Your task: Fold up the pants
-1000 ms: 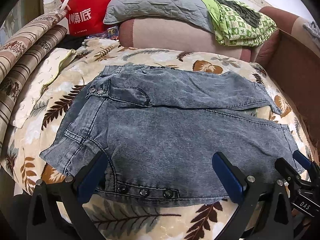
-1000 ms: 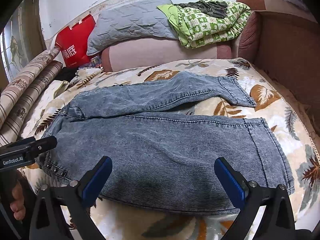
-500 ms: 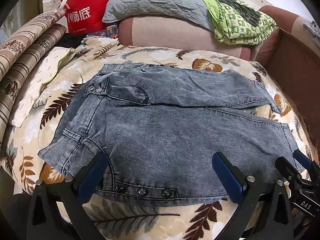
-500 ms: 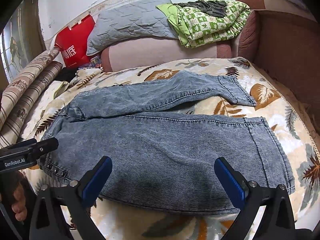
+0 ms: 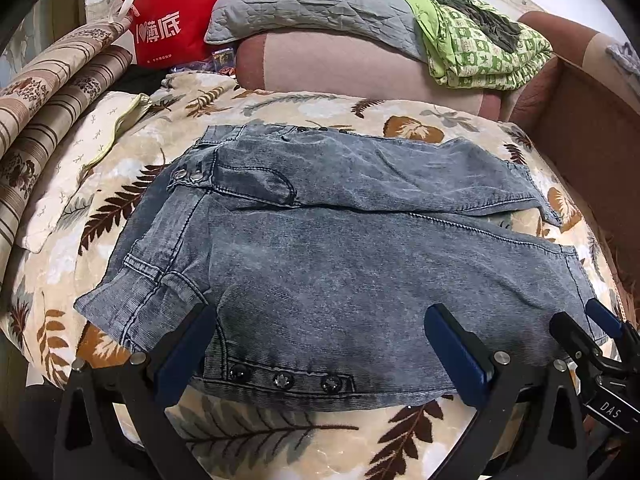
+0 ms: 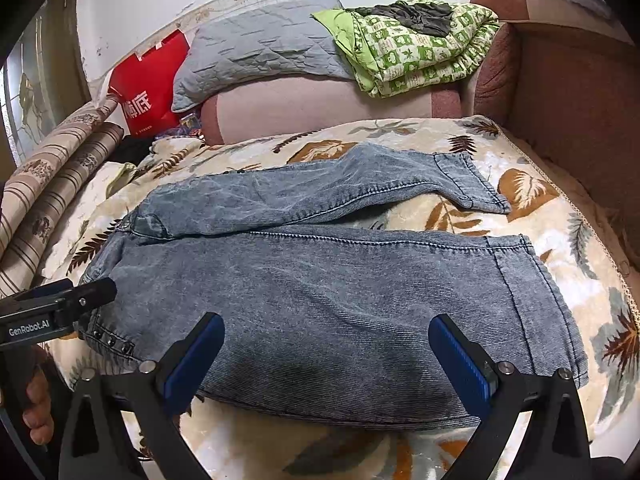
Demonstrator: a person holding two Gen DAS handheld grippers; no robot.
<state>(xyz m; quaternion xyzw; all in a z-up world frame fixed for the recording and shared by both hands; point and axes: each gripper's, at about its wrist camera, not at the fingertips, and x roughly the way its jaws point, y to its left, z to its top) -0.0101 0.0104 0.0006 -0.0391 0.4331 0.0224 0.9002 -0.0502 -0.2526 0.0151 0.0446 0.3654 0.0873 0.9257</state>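
Both legs of the pants (image 5: pixel 340 264) lie unfolded on the leaf-print blanket (image 5: pixel 256 432); left gripper (image 5: pixel 320 360) gapes at the waist edge. Right gripper (image 6: pixel 326 360) spread over the near leg, probably about to pinch

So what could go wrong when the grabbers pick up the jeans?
1. The jeans lie on a soft, lumpy blanket; the open left gripper or right gripper might pinch blanket too.
2. The far leg splays away at its hem, so the fold may end up crooked.
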